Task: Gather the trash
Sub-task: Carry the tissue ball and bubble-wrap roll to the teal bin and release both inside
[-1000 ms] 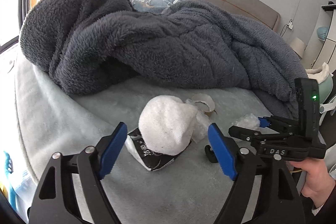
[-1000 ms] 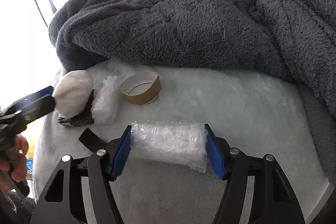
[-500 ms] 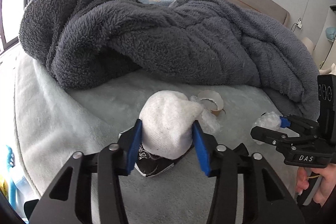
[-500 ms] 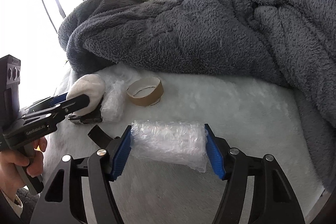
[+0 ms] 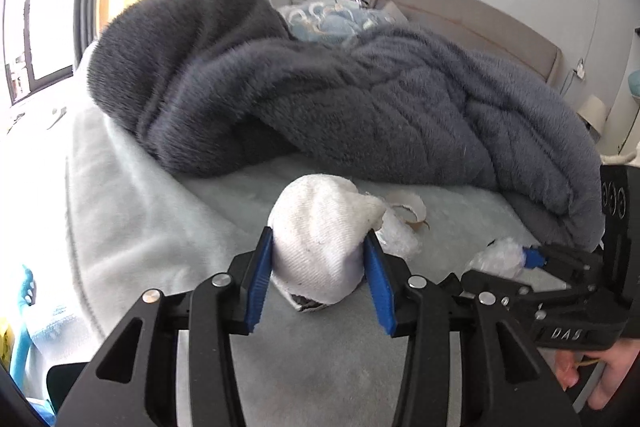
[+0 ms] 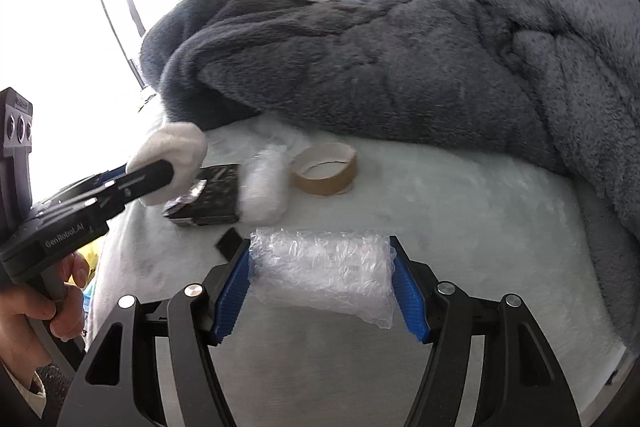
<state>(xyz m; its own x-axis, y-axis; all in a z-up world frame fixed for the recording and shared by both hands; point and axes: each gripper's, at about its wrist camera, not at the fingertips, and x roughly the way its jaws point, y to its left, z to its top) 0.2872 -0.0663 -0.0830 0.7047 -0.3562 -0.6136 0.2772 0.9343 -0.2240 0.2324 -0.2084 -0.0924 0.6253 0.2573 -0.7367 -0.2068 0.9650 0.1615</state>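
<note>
My left gripper is shut on a white cloth wad, held just above the pale bed sheet. In the right wrist view the same left gripper holds the cloth wad above a black packet. My right gripper is shut on a roll of clear bubble wrap, a pad pressing each end. From the left wrist view, the right gripper shows at the right edge with the bubble wrap at its tip.
A brown tape core, a second bubble-wrap wad and a small black scrap lie on the sheet. A heaped dark grey blanket covers the bed behind them. A hand grips each gripper handle.
The left jaws closed on the white cloth wad and lifted it off the black packet. The right gripper, still holding the bubble wrap, rose slightly from the sheet.
</note>
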